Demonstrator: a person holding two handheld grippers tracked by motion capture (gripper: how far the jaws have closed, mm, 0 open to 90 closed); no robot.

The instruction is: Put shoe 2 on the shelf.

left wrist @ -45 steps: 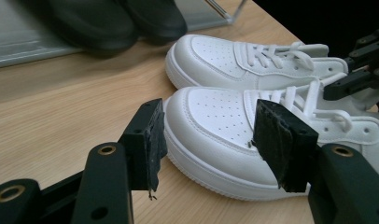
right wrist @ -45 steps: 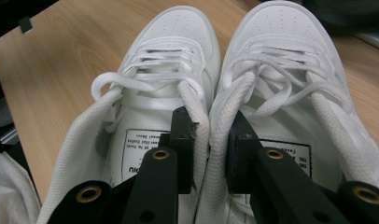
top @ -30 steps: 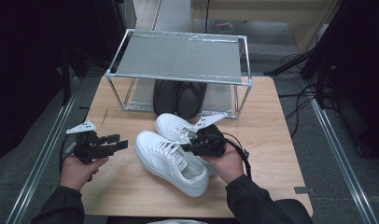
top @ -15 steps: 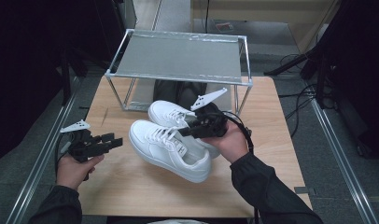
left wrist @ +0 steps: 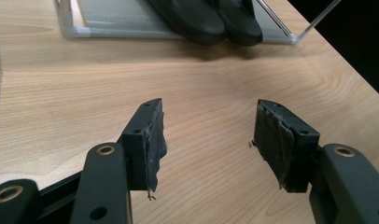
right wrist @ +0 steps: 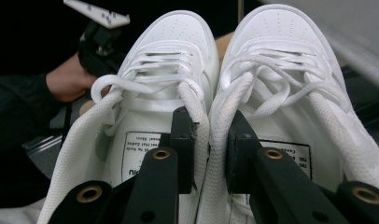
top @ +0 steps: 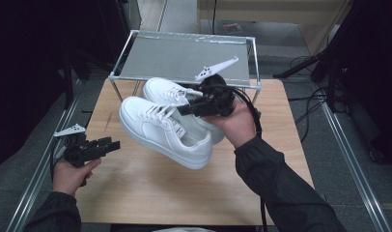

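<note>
Left gripper (top: 105, 145): nearest item, low at the table's (top: 150, 193) left edge; jaws spread wide with nothing between them, bare wood under and ahead of the pads (left wrist: 152, 140).
Open room: wide stretch of bare tabletop from the left gripper across to the right forearm; table's right edge seen past the right pad in the left gripper view.
Right gripper (top: 187, 107): raised above mid-table, beyond and to the right of the left gripper; jaws narrowed, pinching the two adjoining inner collars together, one jaw inside each shoe.
White sneakers (top: 165, 128): the pair hangs side by side off the right gripper, clear of the tabletop, toes pointing away from its jaws, soles tilted.
Rack (top: 184, 60): wire-framed shelf at the far table edge, just beyond the right gripper; its grey top surface carries nothing.
Rack contents: black shoes (left wrist: 206, 18) on the lower level, toes toward the left gripper, well ahead of it.
</note>
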